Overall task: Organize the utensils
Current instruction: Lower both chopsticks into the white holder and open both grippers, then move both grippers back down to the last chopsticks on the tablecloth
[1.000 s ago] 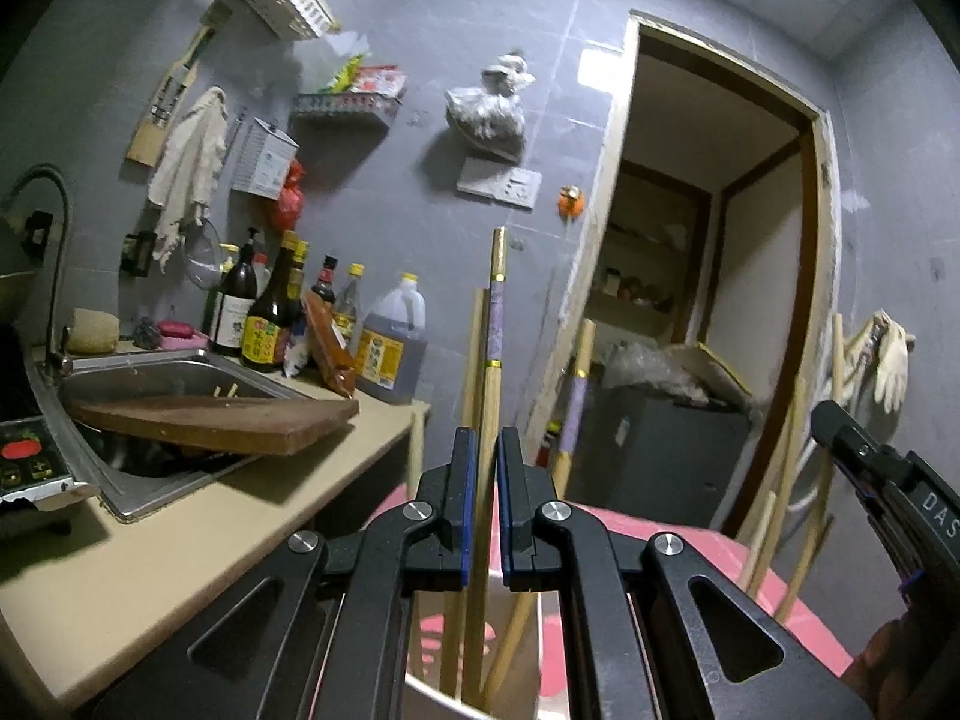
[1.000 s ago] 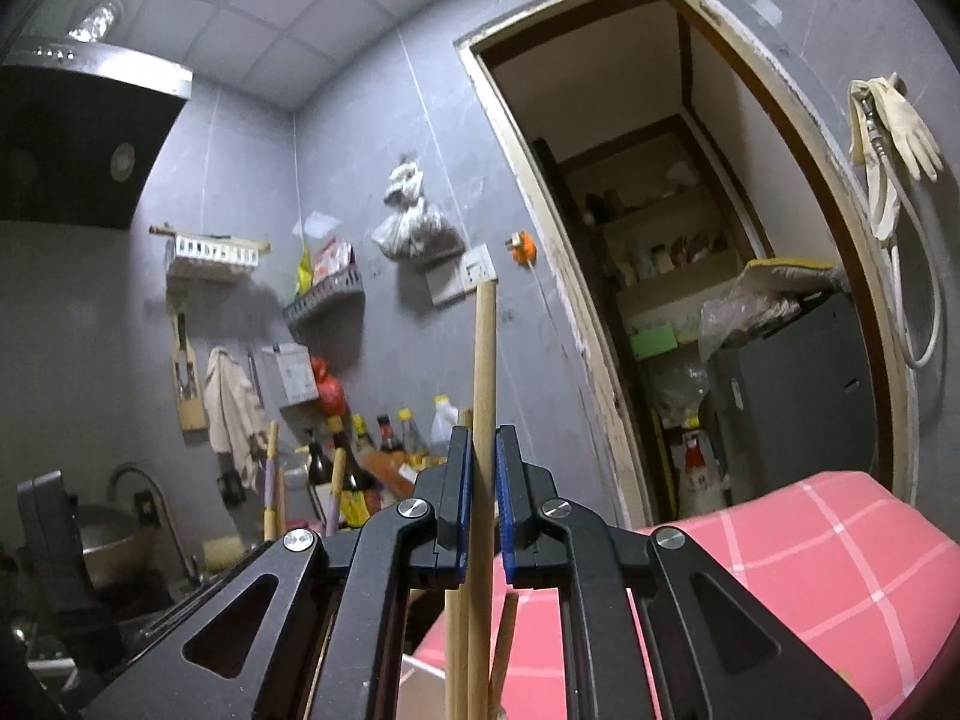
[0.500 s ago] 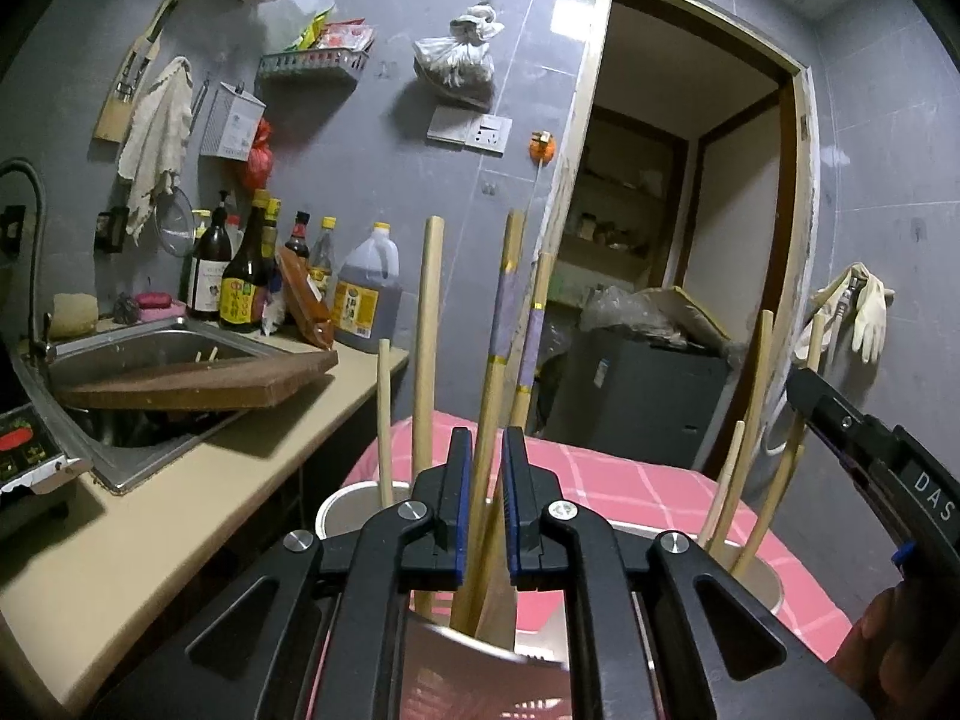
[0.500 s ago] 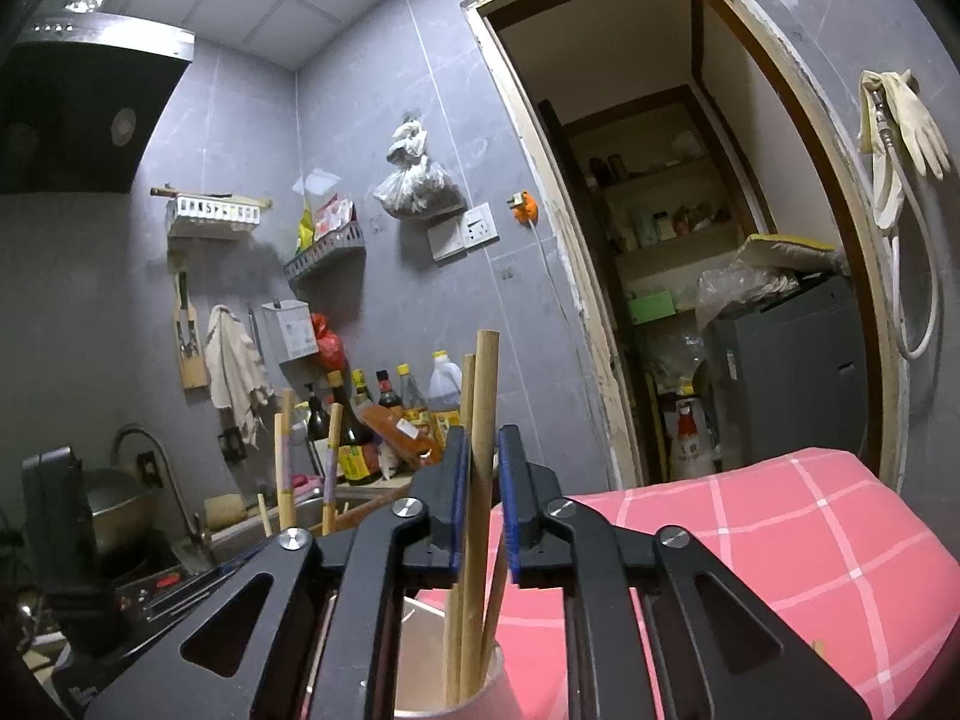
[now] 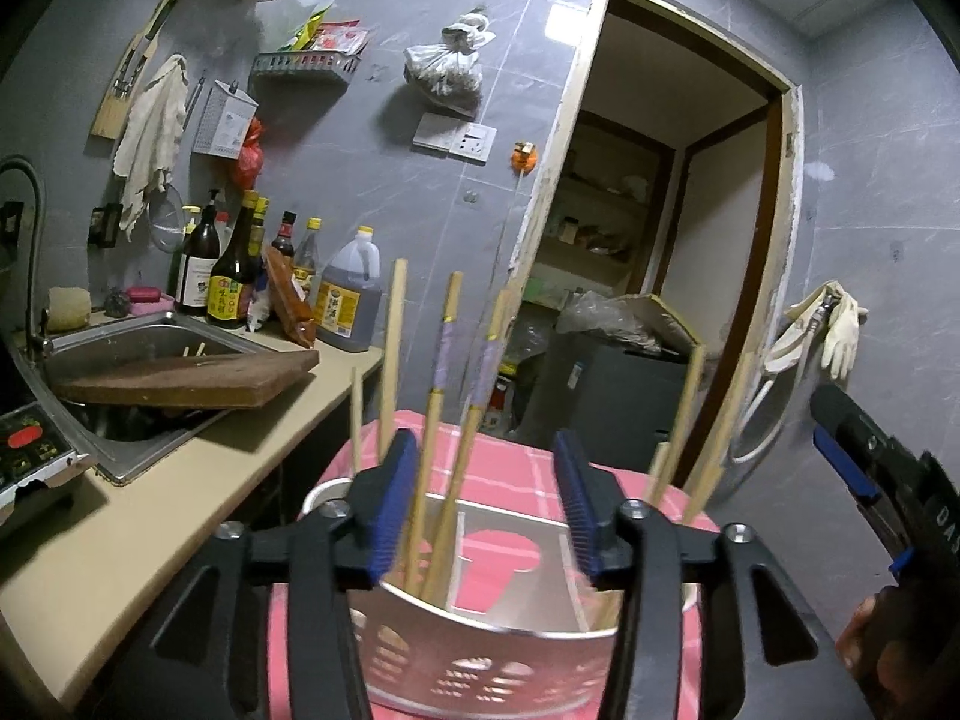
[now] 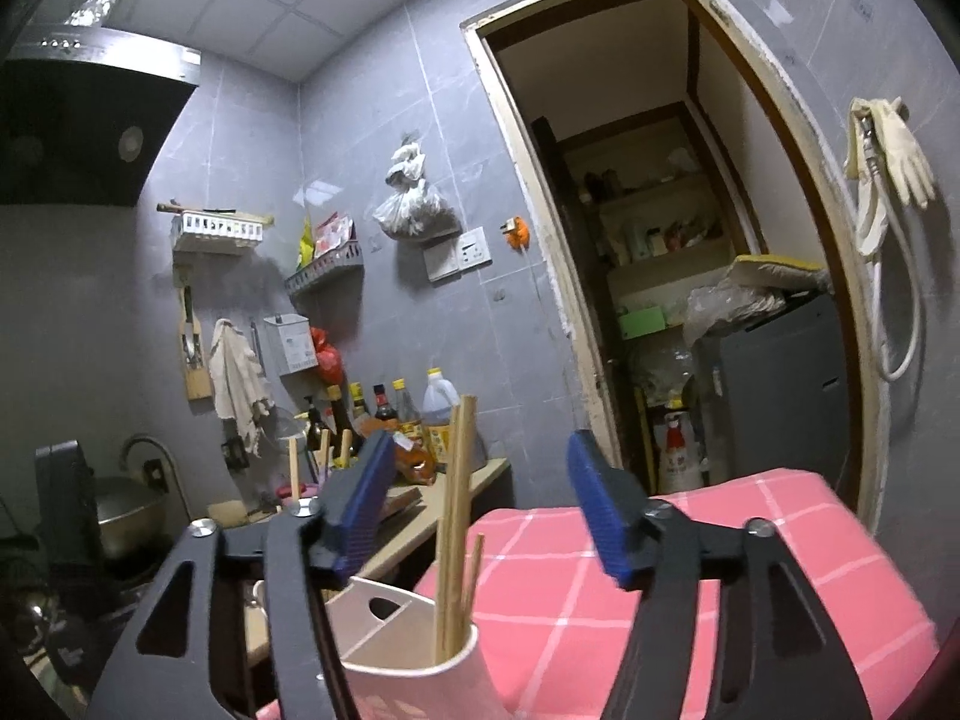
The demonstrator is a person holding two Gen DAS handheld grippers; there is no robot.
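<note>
A white utensil holder (image 5: 480,642) with cut-out holes stands on a pink checked cloth (image 5: 510,468). Several wooden chopsticks (image 5: 441,420), two with purple bands, stand in its left compartment. More chopsticks (image 5: 690,420) lean in the right compartment. My left gripper (image 5: 486,504) hovers just above the holder, its jaws opening; the banded chopsticks rise between the pads untouched. In the right wrist view my right gripper (image 6: 483,504) is opening too, with plain chopsticks (image 6: 456,510) standing free between its pads in the holder (image 6: 408,660). The right gripper (image 5: 852,462) also shows at the left view's right edge.
To the left runs a beige counter (image 5: 150,510) with a steel sink (image 5: 120,324), a wooden cutting board (image 5: 180,381) across it and sauce bottles (image 5: 240,276) plus an oil jug (image 5: 348,300) at the wall. A dark cabinet (image 5: 606,390) fills the doorway behind.
Both grippers were shut on chopsticks and now stand open; the chopsticks have dropped into the holder. Both hands have drawn back, bringing the holder into view.
</note>
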